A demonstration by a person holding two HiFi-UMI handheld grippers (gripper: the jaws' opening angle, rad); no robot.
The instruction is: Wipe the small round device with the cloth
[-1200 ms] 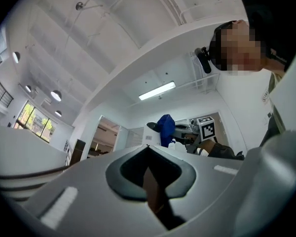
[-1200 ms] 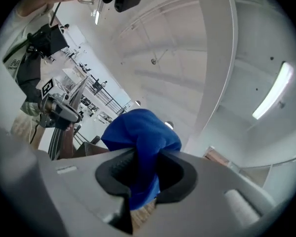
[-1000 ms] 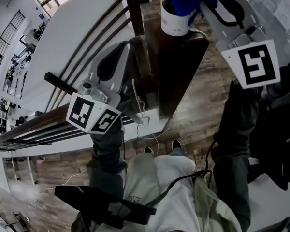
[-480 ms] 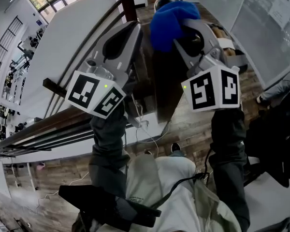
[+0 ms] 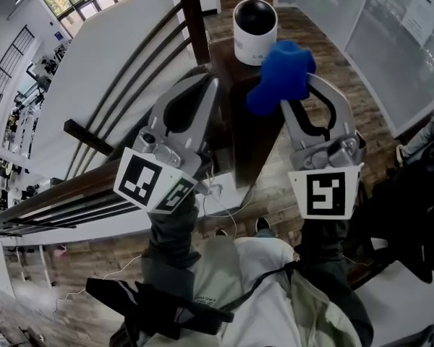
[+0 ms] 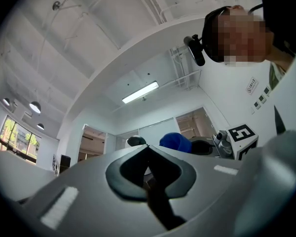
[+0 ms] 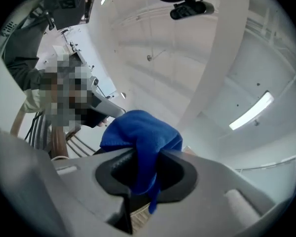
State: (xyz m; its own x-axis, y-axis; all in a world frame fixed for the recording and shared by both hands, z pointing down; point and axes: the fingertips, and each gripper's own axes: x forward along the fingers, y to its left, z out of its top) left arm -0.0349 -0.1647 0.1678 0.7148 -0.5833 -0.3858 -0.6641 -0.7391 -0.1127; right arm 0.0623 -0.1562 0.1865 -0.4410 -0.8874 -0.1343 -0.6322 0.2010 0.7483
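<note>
1. Nearest the person, the left gripper [image 5: 211, 85] has drawn back toward the body since half a second ago. Its jaws are pressed together with nothing between them.
2. The right gripper [image 5: 295, 96] has also pulled back. Its jaws are clamped on a fold of the blue cloth [image 5: 278, 78], which bunches above the tips and hangs a little below them.
3. Half a second ago the cloth lay over the small round device [image 5: 254, 22] and hid most of it. Now the cloth is lifted clear, just on the near side of the device and apart from it.
4. The device, a white cylinder with a black domed top, stands upright and fully uncovered at the far end of the dark wooden stand [image 5: 257, 132].
</note>
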